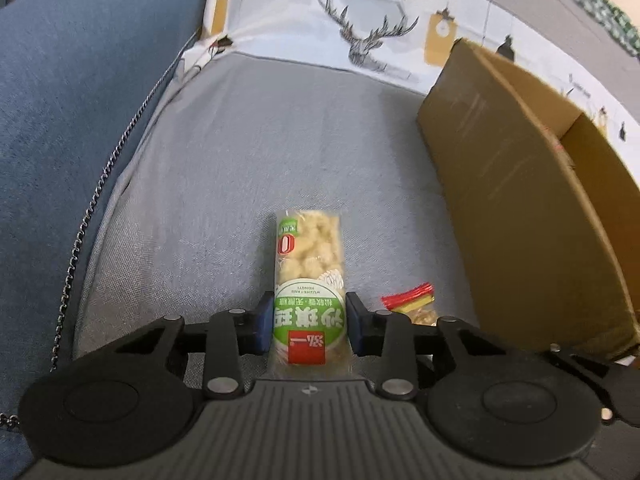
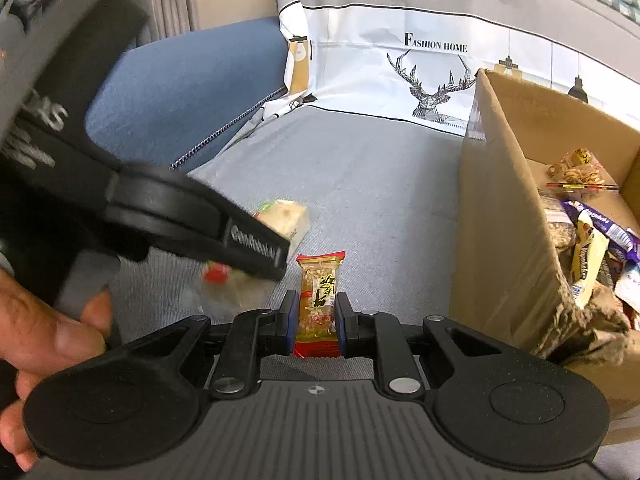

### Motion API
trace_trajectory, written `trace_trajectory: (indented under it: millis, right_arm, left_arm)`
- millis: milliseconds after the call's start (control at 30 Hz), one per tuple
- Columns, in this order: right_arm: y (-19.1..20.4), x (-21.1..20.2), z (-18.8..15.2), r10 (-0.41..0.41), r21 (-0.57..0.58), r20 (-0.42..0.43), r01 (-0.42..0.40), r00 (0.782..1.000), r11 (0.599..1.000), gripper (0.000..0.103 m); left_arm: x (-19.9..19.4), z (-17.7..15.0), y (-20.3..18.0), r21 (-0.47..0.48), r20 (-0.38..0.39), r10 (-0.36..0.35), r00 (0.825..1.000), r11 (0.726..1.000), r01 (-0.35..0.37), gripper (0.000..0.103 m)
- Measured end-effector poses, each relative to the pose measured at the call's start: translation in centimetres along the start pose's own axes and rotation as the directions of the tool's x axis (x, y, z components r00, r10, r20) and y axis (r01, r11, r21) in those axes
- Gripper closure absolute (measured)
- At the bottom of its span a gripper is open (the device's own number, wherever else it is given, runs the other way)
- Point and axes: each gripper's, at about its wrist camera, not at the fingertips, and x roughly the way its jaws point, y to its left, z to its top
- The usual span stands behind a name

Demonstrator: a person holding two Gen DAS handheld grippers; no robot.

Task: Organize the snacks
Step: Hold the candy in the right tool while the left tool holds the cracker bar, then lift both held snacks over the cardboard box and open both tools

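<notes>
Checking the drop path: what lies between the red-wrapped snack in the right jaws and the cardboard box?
Only bare grey cushion lies between the red-wrapped snack and the cardboard box, in the right wrist view.

Left wrist view: low and close over the grey cushion (image 1: 248, 152), facing forward toward the deer-print cloth (image 1: 360, 28), cardboard box (image 1: 520, 184) at right. Right wrist view: slightly higher, same heading, looks into the box (image 2: 504, 220). Shared: cushion, cloth (image 2: 432, 80), box, blue sofa arm (image 1: 72, 100).
</notes>
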Motion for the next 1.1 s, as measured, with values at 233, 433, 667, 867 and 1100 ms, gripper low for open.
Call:
trace_trajectory:
  millis: [233, 433, 667, 867, 1100]
  right_arm:
    - [0.6, -0.9, -0.5, -0.034, -0.023, 0.017, 0.034, 0.999, 0.999, 0.084]
    - [1.0, -2.5, -0.3, -0.033, -0.048, 0.074, 0.036, 0.997, 0.998, 0.084]
    - [1.8, -4.7, 0.6, -0.018, -0.096, 0.158, 0.034, 0.987, 0.995, 0.084]
    - [1.4, -7.2, 0.9, 0.037, -0.123, 0.226, -0.010, 0.973, 0.992, 0.084]
    - [-1.5, -10.6, 1.5, 0.046, -0.095, 0.334, -0.015, 0.941, 0.995, 0.084]
  left_arm:
    - [-1.7, -0.7, -0.1, 0.027, 0.036, -0.025, 0.999, 0.999, 0.024, 0.063]
    - [-2.9, -1.0, 0.7, 0.004, 0.068, -0.058, 0.996, 0.998, 0.058, 0.063]
    - [-5.7, -1.4, 2.0, -0.049, 0.245, -0.144, 0.959, 0.986, 0.161, 0.063]
    - [-8.4, -2.3, 3.2, -0.086, 0.397, -0.229, 0.889, 0.955, 0.285, 0.063]
    - [-9.0, -2.3, 3.1, -0.103, 0.433, -0.233, 0.871, 0.947, 0.304, 0.063]
